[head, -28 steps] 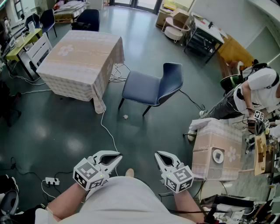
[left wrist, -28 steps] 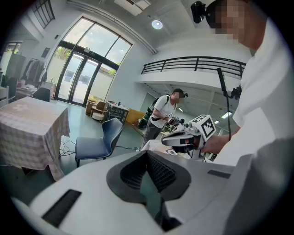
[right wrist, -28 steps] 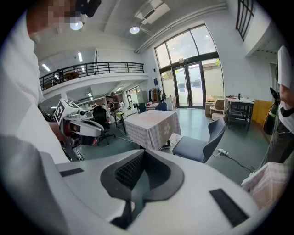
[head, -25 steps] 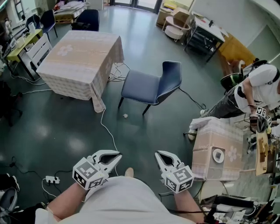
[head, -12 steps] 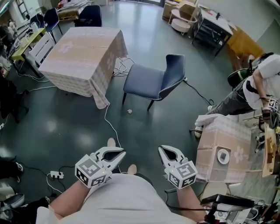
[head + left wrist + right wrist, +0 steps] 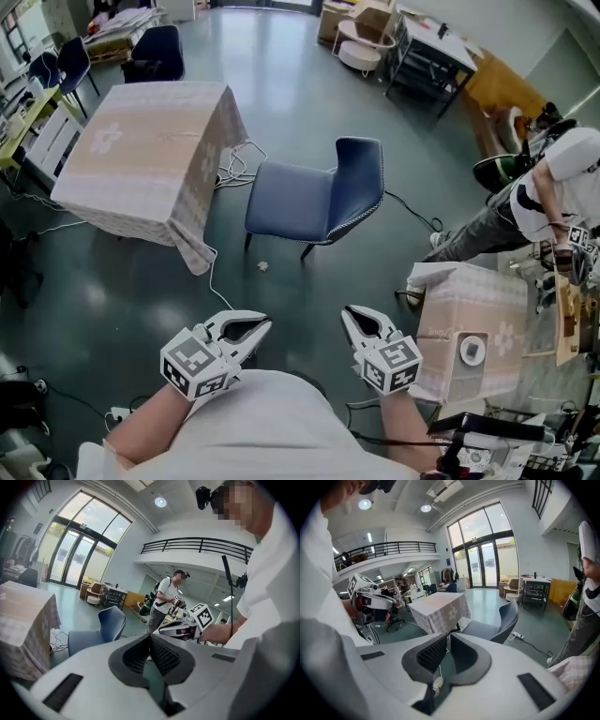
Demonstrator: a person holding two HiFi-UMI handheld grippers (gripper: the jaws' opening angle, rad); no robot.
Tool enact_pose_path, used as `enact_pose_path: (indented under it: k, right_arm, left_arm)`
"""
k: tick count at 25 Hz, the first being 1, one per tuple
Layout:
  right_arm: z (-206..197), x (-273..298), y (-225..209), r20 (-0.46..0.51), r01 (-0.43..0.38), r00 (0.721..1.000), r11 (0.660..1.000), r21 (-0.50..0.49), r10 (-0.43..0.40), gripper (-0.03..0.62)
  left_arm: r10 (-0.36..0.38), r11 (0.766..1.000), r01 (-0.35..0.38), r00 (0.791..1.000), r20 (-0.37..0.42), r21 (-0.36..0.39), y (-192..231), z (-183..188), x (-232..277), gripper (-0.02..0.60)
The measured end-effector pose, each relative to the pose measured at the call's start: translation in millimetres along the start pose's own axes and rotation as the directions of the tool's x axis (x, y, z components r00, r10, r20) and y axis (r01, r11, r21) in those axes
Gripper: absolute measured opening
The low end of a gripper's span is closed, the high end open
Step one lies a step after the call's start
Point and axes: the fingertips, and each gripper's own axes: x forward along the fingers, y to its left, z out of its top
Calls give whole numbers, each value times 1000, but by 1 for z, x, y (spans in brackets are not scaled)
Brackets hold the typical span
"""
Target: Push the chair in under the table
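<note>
Jaws on the left gripper (image 6: 265, 326) and the right gripper (image 6: 347, 313) are seen pressed together, nothing held. Ahead, the blue chair (image 6: 314, 202) is found pulled out, its seat turned toward the cloth-draped counter (image 6: 141, 150). Its backrest is best met squarely by both grippers and pushed evenly, with the floor cable (image 6: 214, 272) watched. No writing can be read, only square markers.

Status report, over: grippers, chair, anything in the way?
Left gripper and right gripper shut, empty. Chair apart from table, not pushed in. Cable on floor ahead.
</note>
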Motion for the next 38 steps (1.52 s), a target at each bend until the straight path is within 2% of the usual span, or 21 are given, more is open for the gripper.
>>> enact_pose_path:
  k: [4, 8, 12, 17, 21, 23, 26, 28, 29, 30, 33, 35, 38]
  right_arm:
    - [36, 53, -49, -17, 94, 995, 995, 39, -93, 80]
    - [56, 101, -111, -52, 184, 982, 981, 64, -181, 104]
    - [70, 142, -194, -115, 231, 969, 965, 126, -217, 150]
    - [91, 200, -324, -193, 297, 945, 942, 158, -265, 207]
    - [83, 252, -416, -311, 339, 909, 927, 160, -278, 244]
    - [71, 271, -445, -369, 332, 897, 923, 197, -243, 249]
    - [57, 299, -460, -423, 265, 897, 923, 277, -130, 250]
    - [51, 318, -459, -455, 240, 886, 926, 292, -86, 249]
    - [49, 326, -458, -468, 247, 879, 924, 292, -87, 237]
    - [48, 332, -458, -478, 266, 873, 917, 296, -98, 185]
    - [47, 335, -462, -473, 342, 869, 867, 362, -145, 115]
    - [46, 333, -462, -461, 367, 872, 841, 397, -164, 89]
    - [51, 338, -454, -456, 364, 875, 839, 404, -160, 77]
  left_arm:
    - [-25, 999, 26, 1000, -13, 30, 56, 31, -4, 11]
    - [30, 999, -29, 999, -29, 27, 120, 50, -9, 11]
    - [90, 996, -90, 996, -4, -18, 172, 69, 3, 11]
    - [179, 981, -179, 984, -5, -72, 223, 97, 46, 11]
    - [243, 965, -241, 970, 11, -101, 253, 128, 74, 11]
    - [273, 956, -270, 962, 14, -120, 267, 139, 85, 11]
    - [313, 940, -308, 950, 11, -144, 281, 148, 93, 11]
    - [337, 930, -332, 942, 4, -159, 289, 149, 92, 11]
    - [347, 926, -342, 938, 2, -162, 291, 148, 91, 11]
    - [356, 922, -351, 935, 1, -164, 294, 148, 89, 11]
    - [386, 910, -379, 923, 8, -171, 301, 148, 81, 11]
    - [407, 900, -399, 913, 12, -179, 306, 148, 72, 11]
    - [427, 888, -417, 904, 11, -192, 311, 145, 60, 11]
